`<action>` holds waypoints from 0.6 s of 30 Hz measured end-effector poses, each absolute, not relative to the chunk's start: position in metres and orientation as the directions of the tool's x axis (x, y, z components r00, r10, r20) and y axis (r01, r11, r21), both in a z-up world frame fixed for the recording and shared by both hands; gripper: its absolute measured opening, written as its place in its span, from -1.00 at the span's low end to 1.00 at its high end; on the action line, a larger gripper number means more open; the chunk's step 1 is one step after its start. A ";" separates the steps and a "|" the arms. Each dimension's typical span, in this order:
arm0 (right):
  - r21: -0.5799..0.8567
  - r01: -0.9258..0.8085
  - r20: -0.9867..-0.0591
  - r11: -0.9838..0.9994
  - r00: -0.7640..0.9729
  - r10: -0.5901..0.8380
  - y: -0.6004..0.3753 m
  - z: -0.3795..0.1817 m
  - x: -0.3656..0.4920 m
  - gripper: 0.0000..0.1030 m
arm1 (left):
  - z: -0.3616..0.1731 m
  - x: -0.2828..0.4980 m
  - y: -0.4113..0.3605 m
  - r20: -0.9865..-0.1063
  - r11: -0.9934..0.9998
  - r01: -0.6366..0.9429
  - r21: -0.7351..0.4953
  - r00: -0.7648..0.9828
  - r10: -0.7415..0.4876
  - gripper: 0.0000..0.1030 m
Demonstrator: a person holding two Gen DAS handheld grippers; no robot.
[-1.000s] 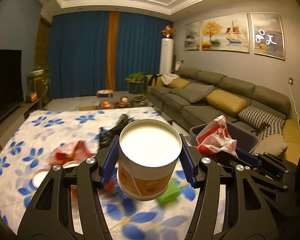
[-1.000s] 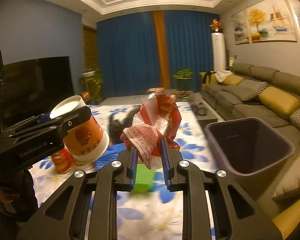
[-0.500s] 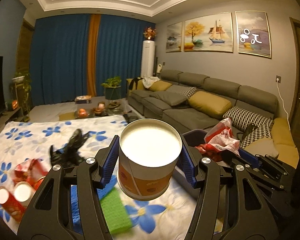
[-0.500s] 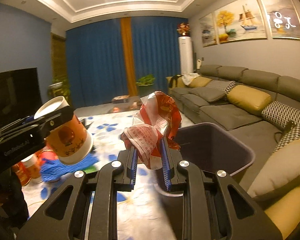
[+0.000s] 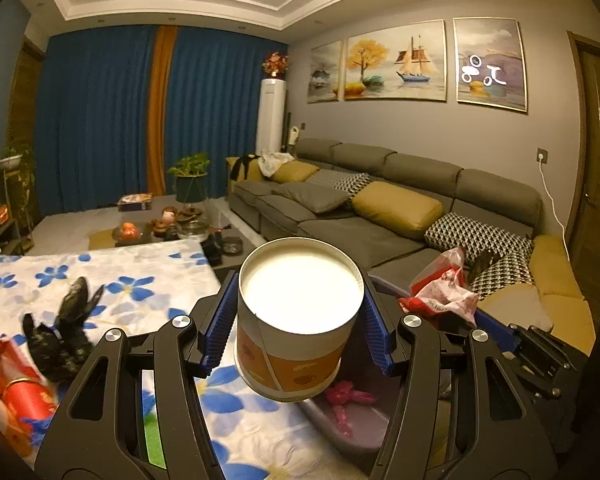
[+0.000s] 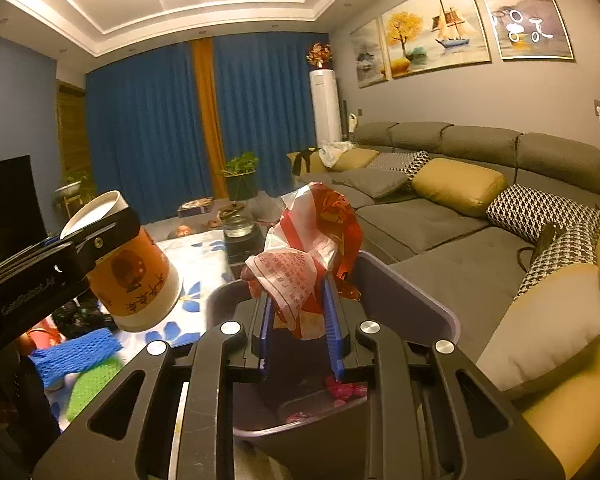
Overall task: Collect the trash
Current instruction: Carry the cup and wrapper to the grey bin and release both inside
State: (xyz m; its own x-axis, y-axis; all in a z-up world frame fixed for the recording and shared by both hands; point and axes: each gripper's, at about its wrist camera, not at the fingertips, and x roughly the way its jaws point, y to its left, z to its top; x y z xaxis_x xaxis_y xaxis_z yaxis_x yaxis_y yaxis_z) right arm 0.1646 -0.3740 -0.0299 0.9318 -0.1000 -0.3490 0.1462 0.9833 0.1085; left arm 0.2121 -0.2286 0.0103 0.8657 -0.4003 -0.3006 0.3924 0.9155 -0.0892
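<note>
- The left gripper (image 5: pixel 298 322) clamps an orange-and-white paper tub (image 5: pixel 296 320) by its sides, just below the rim; the tub hangs in the air at the near edge of the grey plastic bin (image 5: pixel 352 426).
- That tub looks light and thin-walled to me, so a hard squeeze would likely dent it. Holding near the stiffer rim seems the sound choice.
- The right gripper (image 6: pixel 300 316) pinches a crumpled red-and-white plastic bag (image 6: pixel 304 248) right over the bin's (image 6: pixel 428 296) open mouth.
- The bag seems soft, weightless and slippery; I'd guess it may cling to the blue pads when let go.
- Pink scraps (image 6: pixel 346 390) already lie in the bin.
- A blue foam net (image 6: pixel 76 354) and a black crumpled bag (image 5: pixel 62 340) wait on the flowered cloth (image 5: pixel 148 264).
</note>
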 end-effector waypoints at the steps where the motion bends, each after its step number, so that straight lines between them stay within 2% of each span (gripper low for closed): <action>1: 0.110 0.149 -0.351 0.983 0.931 -0.102 -0.378 -0.030 0.167 -0.52 | 0.008 0.215 -0.234 -0.304 0.913 0.398 -0.087 0.862 -0.405 0.09; 18: 0.114 0.188 -0.382 0.975 0.915 -0.132 -0.399 -0.043 0.188 -0.50 | -0.019 0.249 -0.273 -0.363 0.903 0.421 -0.087 0.831 -0.422 0.09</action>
